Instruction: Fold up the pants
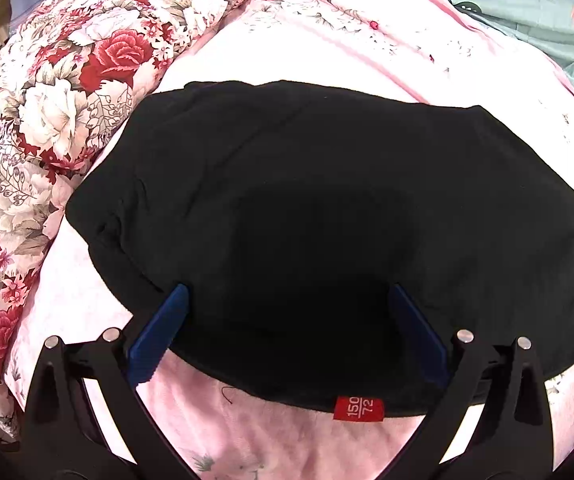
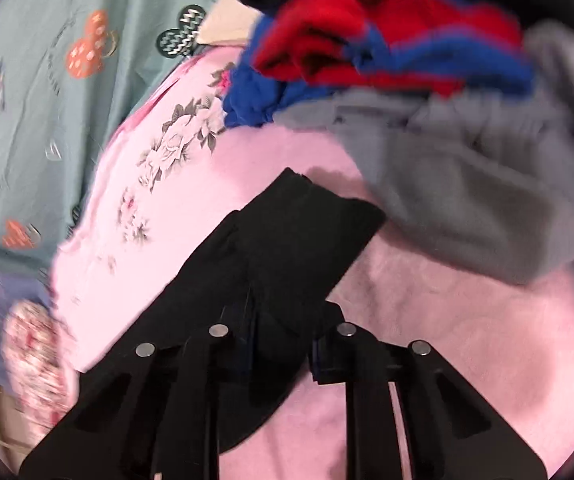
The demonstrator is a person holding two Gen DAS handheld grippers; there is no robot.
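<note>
Left wrist view: left gripper [image 1: 287,300] wide open over soft black pants [image 1: 327,200] on pink flowery blanket [image 1: 287,56]. Right gripper [image 2: 283,340] pinching black cloth tight. Best to pull flat, then fold slowly.

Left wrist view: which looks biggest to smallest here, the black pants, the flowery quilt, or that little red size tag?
1. Black pants: they fill most of the view, though they lie nearest the camera, which inflates them.
2. Flowery quilt: a wide band along the left, partly cut off by the edge.
3. Red size tag: by far the smallest.
</note>
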